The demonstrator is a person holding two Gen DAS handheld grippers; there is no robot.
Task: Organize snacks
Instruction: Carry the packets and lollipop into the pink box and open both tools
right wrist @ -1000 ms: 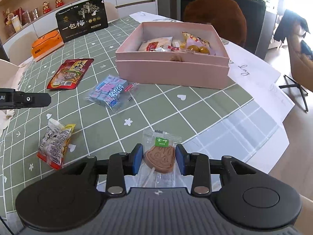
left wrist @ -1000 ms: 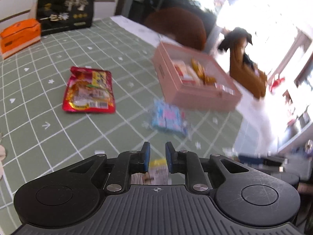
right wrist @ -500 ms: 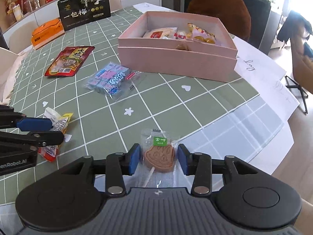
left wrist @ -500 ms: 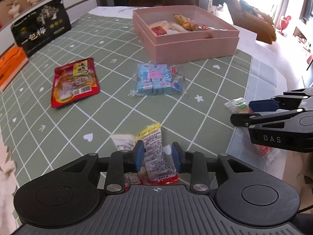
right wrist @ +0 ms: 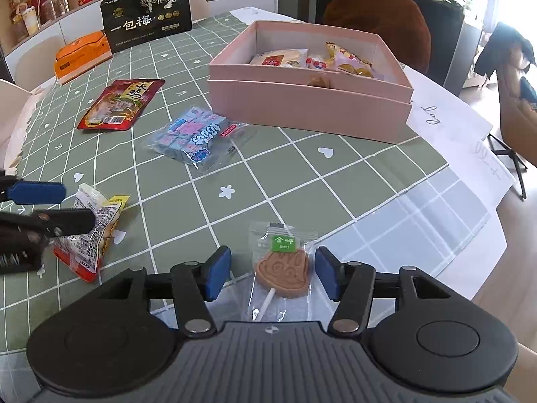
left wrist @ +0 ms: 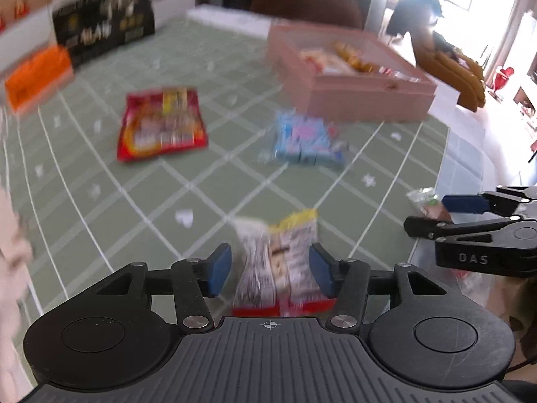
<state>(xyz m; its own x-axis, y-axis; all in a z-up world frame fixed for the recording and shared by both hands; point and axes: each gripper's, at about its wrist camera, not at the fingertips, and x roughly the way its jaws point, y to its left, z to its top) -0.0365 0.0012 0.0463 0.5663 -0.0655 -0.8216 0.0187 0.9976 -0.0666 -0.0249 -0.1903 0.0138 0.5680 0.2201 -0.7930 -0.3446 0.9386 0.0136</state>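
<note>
My left gripper (left wrist: 270, 273) is open, its jaws on either side of a small yellow-and-white snack packet (left wrist: 280, 262) lying on the green tablecloth; the packet also shows in the right wrist view (right wrist: 92, 231). My right gripper (right wrist: 272, 277) is open around a wrapped brown lollipop (right wrist: 283, 273) near the table's front edge. A pink box (right wrist: 308, 104) holding several snacks stands further back. A blue candy bag (right wrist: 193, 137) and a red snack pouch (right wrist: 119, 104) lie on the cloth between.
A black gift box (right wrist: 147, 13) and an orange box (right wrist: 82, 55) stand at the far left edge. White paper sheets (right wrist: 459, 134) hang over the right side. A brown chair (right wrist: 379, 27) stands behind the pink box.
Both grippers' jaws have opened wider around their snacks. The left gripper's view has swung and blurred; the right gripper has edged slightly forward over the lollipop.
</note>
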